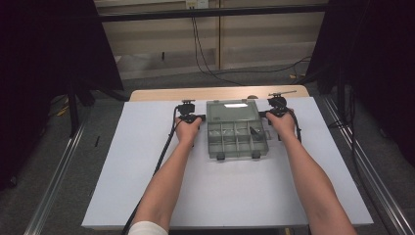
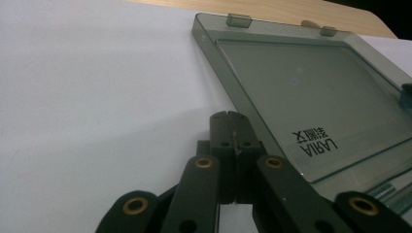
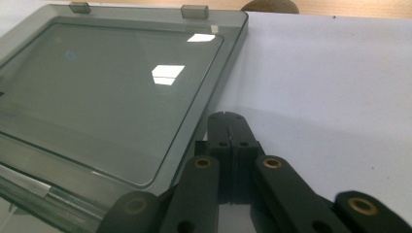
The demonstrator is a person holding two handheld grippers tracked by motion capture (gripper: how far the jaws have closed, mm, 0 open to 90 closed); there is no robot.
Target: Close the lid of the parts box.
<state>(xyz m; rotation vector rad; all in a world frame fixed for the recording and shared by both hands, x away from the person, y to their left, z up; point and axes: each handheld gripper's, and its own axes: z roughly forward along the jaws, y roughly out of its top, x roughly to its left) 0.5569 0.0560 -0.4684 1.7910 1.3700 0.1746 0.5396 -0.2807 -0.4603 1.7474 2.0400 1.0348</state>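
Your smoky plastic organizer box (image 1: 237, 131) lies open mid-table on the white sheet (image 1: 147, 186), lid (image 2: 311, 92) flat away from you — long axis front to back. Both the left gripper (image 2: 228, 116) and the right gripper (image 3: 227, 118), closed and empty, flank the lid. Next, likely, lift it shut.

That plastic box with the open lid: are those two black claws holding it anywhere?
No. Both the left gripper and right gripper are shut with nothing between them, beside the lid.

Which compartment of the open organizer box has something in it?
In the box, the right-end compartment of the middle row: a dark item lies there. The others look empty.
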